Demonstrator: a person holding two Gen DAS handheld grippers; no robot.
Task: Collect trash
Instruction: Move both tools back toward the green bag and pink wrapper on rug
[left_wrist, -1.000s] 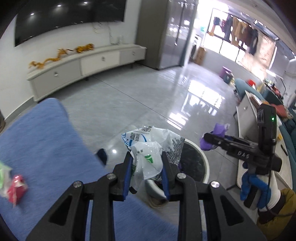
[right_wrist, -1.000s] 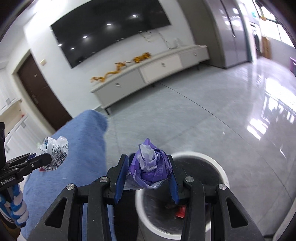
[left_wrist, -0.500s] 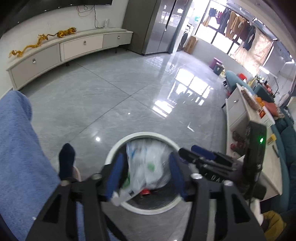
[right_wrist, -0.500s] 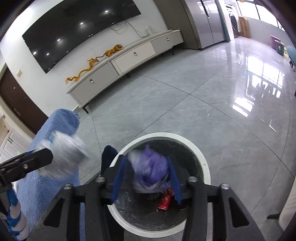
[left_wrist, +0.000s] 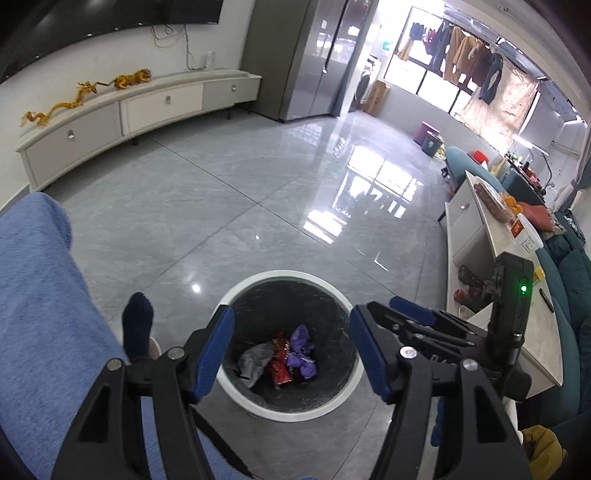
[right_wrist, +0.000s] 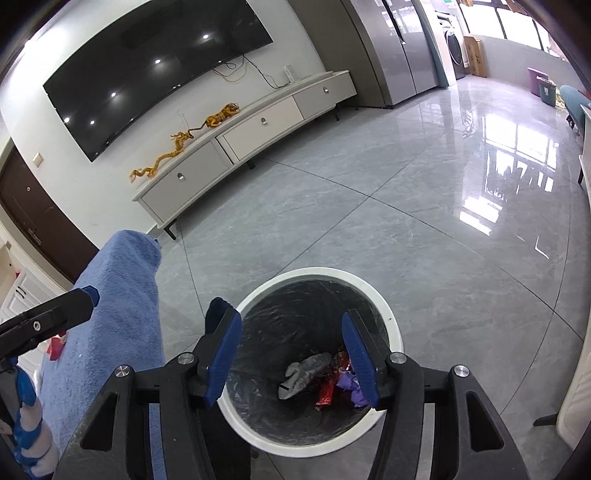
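Observation:
A round white-rimmed trash bin with a dark liner stands on the floor below both grippers; it also shows in the right wrist view. Inside lie a grey-white crumpled bag, a red wrapper and a purple wad; in the right wrist view the grey bag, the red wrapper and the purple wad show too. My left gripper is open and empty above the bin. My right gripper is open and empty above it, and shows in the left wrist view.
A blue towel-covered surface lies at the left, with a red wrapper on it. A foot in a dark sock stands beside the bin. A white table is at the right, a TV cabinet far back.
Both grippers came over the bin and opened. The white plastic bag and the purple wad dropped from them and now lie in the bin.

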